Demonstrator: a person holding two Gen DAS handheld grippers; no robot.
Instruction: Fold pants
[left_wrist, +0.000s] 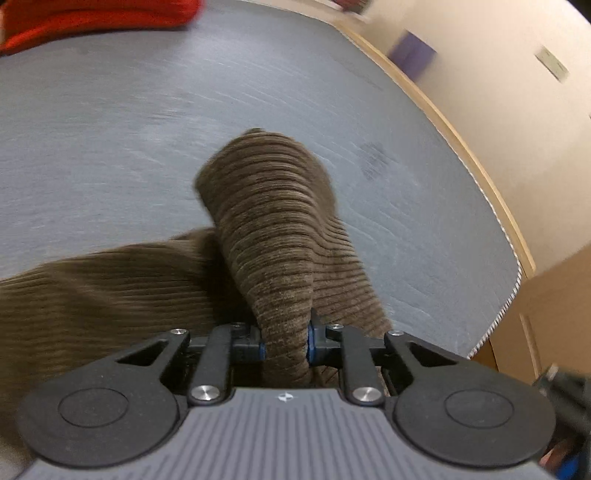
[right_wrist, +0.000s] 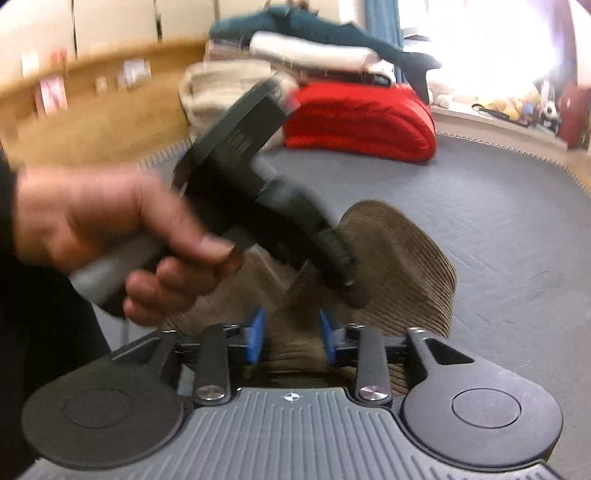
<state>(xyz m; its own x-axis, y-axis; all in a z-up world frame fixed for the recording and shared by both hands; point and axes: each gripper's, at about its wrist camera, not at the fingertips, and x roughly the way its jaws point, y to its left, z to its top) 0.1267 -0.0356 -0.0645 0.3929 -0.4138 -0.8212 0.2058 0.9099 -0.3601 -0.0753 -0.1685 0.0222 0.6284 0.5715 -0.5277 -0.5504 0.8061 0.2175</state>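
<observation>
Left fingers (left_wrist: 285, 341) pinch the brown corduroy pants (left_wrist: 269, 221); right fingers (right_wrist: 291, 334) stand apart around cloth, red blanket (right_wrist: 360, 118) beyond.

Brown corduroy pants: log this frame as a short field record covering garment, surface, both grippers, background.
garment: brown corduroy pants, a bunched fold raised off the surface
surface: grey mat
left gripper: shut on the raised fold
right gripper: jaws apart, corduroy between them, pads not pressing
hand: holding the left gripper's handle
background: red folded cloth, stacked laundry behind it
</observation>
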